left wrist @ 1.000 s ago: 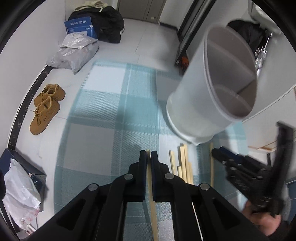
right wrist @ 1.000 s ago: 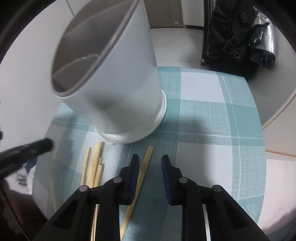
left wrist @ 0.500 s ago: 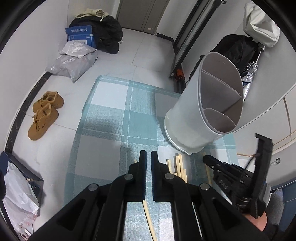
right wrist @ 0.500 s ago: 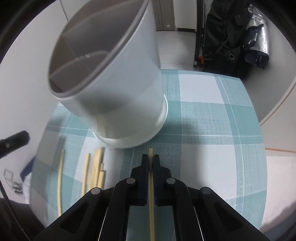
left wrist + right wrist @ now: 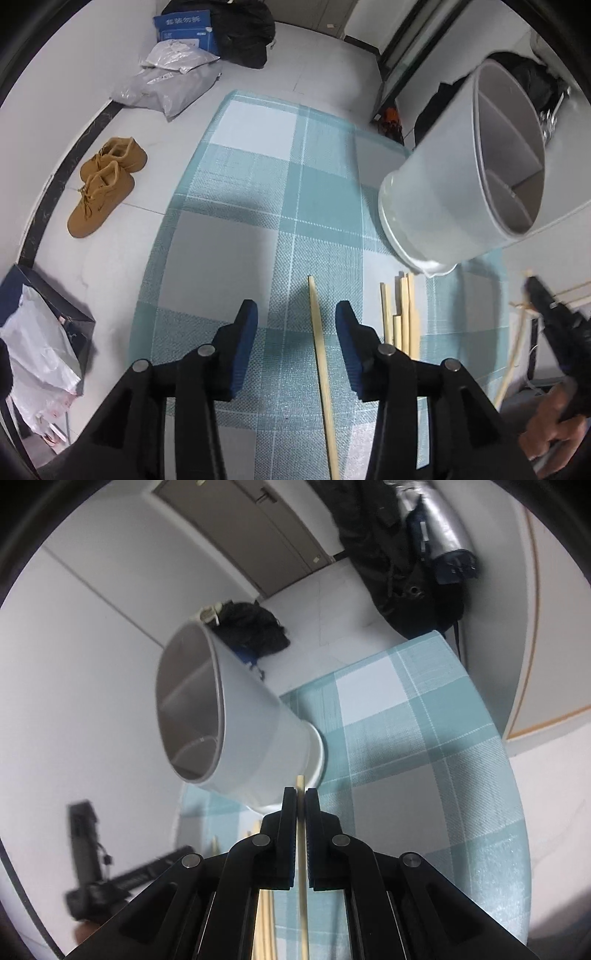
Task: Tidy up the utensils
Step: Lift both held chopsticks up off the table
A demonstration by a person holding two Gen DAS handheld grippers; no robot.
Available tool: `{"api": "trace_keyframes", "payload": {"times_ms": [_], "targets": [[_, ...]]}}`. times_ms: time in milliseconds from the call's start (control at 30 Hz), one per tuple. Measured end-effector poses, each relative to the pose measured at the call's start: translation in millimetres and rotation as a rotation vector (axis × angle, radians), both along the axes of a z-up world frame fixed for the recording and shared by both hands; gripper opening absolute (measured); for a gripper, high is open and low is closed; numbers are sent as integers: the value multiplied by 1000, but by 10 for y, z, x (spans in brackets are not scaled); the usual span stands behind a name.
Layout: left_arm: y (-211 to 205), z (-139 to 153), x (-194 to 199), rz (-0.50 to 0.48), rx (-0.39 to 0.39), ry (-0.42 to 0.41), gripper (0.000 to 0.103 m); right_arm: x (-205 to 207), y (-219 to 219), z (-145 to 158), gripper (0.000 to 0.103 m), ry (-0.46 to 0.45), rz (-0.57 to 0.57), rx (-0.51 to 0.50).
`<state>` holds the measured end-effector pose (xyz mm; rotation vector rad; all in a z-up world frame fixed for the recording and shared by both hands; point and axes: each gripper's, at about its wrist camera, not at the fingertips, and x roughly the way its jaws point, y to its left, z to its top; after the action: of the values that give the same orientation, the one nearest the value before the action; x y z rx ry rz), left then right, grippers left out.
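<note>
- Opening its jaws in the last moment, the left gripper (image 5: 295, 321) now stands apart over the cloth (image 5: 258, 206), and one chopstick (image 5: 320, 362) lies flat between the jaws with no pad touching it.
- A second ago these jaws were together on that same stick; so it has been let go, on the side of the holder (image 5: 465, 177) away from the wall.
- The right gripper (image 5: 301, 805) is clamped on another chopstick (image 5: 301, 786), whose tip shows above the jaws, just in front of the holder's base.
- A second ago the right jaws stood apart around this stick on the cloth. Now it is pinched and seems lifted, and the view has tilted toward the holder's open mouth.
- The holder is a white divided cup standing on the cloth; its compartments look empty as far as can be seen.
- Several loose sticks (image 5: 400, 314) lie between the released stick and the holder's base.
- Judgement: the right stick is on its way to the holder, while the left one probably needs a new grip.
</note>
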<state>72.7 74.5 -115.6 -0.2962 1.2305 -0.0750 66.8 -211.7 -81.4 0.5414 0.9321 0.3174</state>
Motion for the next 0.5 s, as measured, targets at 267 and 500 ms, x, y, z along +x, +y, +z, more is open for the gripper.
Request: {"api": "trace_keyframes", "payload": {"times_ms": [267, 500], "targets": [[-202, -112, 54, -69, 116, 54, 44, -95, -449, -93, 4, 7, -160, 213], [-378, -119, 81, -96, 242, 81, 25, -96, -556, -101, 4, -27, -227, 258]]}}
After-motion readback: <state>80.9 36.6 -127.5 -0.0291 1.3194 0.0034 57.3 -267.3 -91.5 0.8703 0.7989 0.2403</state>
